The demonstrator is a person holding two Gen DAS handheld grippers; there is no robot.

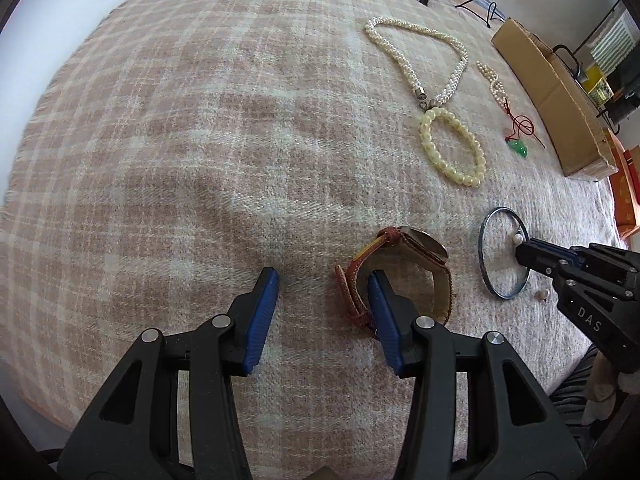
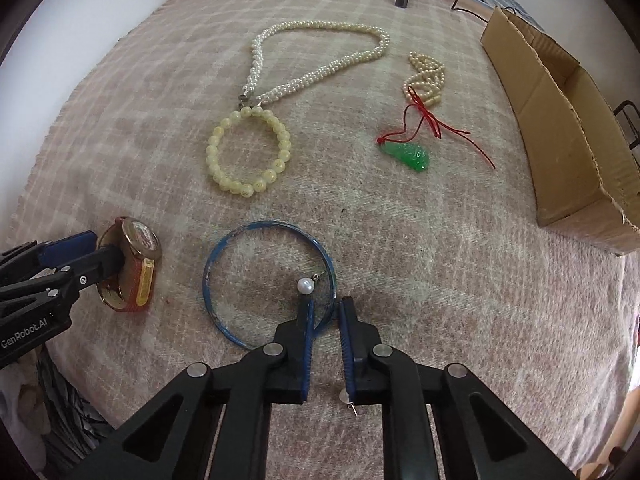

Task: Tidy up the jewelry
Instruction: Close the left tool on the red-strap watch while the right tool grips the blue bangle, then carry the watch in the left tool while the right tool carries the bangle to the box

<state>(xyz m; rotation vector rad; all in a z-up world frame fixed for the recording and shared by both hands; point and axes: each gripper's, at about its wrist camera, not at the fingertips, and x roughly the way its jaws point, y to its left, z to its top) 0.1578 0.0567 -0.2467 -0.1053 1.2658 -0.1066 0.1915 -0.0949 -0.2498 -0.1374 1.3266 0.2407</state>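
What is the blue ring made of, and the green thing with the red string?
The blue ring looks like painted metal: thin, rigid, with pale worn patches. The green thing looks like jade or glass: glossy, translucent, carved. Its red string seems to be thin cord.

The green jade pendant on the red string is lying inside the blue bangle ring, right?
Not quite. The green jade pendant on the red string lies on the plaid blanket, well outside the blue bangle ring. What sits inside the ring is a small white pearl earring, as the right wrist view shows.

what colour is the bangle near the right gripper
Blue, a thin bangle with worn patches, clearest in the right wrist view.
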